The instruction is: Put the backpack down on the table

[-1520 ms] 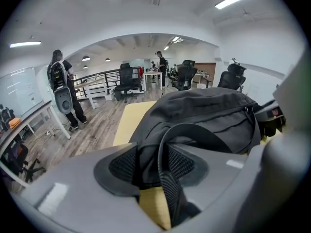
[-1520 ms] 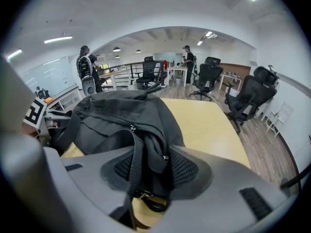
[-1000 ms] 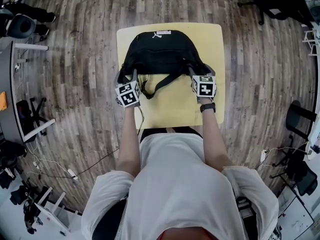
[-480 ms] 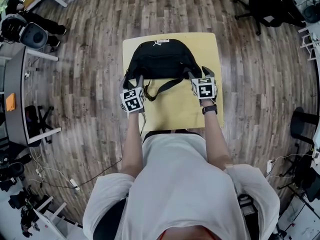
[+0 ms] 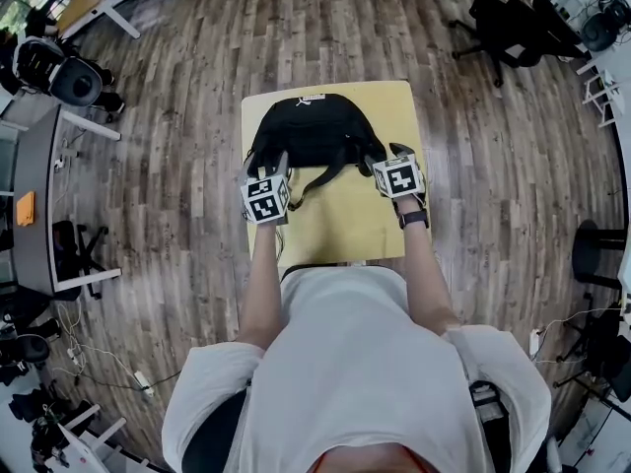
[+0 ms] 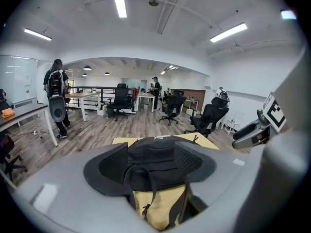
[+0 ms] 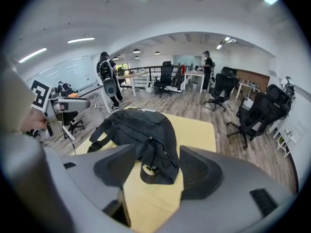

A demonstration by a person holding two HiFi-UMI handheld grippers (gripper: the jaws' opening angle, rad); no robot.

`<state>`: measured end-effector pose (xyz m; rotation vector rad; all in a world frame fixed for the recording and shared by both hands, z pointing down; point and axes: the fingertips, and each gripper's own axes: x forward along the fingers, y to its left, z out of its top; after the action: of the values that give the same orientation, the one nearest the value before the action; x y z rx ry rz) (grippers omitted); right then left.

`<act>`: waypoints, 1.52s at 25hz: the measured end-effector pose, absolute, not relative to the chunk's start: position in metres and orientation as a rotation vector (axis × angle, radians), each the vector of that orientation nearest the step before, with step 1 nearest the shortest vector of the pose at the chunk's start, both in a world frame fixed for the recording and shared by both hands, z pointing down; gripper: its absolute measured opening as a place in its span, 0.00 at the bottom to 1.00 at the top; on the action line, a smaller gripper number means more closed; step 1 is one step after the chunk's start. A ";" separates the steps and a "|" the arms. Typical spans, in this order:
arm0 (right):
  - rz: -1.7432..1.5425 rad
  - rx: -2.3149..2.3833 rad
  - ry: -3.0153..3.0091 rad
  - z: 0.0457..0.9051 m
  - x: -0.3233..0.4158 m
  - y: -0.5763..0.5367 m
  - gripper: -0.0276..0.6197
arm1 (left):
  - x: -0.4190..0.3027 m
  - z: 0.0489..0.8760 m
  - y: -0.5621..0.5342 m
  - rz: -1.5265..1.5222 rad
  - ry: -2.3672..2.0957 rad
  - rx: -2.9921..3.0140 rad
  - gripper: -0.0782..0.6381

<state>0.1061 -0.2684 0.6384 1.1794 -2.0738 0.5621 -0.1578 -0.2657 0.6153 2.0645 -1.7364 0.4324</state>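
Observation:
The black backpack [image 5: 314,131] lies flat on the far half of the small yellow table [image 5: 345,220], its straps trailing toward me. My left gripper [image 5: 266,164] hovers at its near left corner and my right gripper [image 5: 391,154] at its near right corner, both just off the fabric. In the left gripper view the backpack [image 6: 155,157] shows beyond the open left gripper [image 6: 151,165], a loose strap hanging below the pads. In the right gripper view the backpack [image 7: 141,130] lies ahead of the open right gripper [image 7: 158,171], with nothing between the pads.
Wood floor surrounds the table. Black office chairs [image 5: 513,18] stand at the far right and a grey desk [image 5: 30,195] at the left. A person wearing a backpack [image 6: 56,96] stands off to the left, with more desks and chairs behind.
Both grippers have lifted up and drawn slightly back from the backpack's near corners. The backpack stays lying on the table.

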 end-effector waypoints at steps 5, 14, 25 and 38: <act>0.420 1.276 -2.161 0.594 0.106 -0.283 0.44 | -0.145 0.579 -0.273 0.367 -1.763 2.127 0.50; 0.212 1.439 -2.318 0.507 0.100 -0.296 0.44 | -0.140 0.493 -0.277 0.207 -1.854 2.260 0.50; 0.005 1.587 -2.454 0.418 0.091 -0.298 0.26 | -0.140 0.419 -0.275 0.068 -1.953 2.369 0.39; -0.069 1.751 -2.539 0.359 0.094 -0.293 0.10 | -0.135 0.374 -0.275 -0.029 -1.996 2.445 0.12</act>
<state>0.0941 -0.2932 0.3590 1.7512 -2.5385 -0.0687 -0.1354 -0.2750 0.3741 2.4448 -1.9963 -0.0293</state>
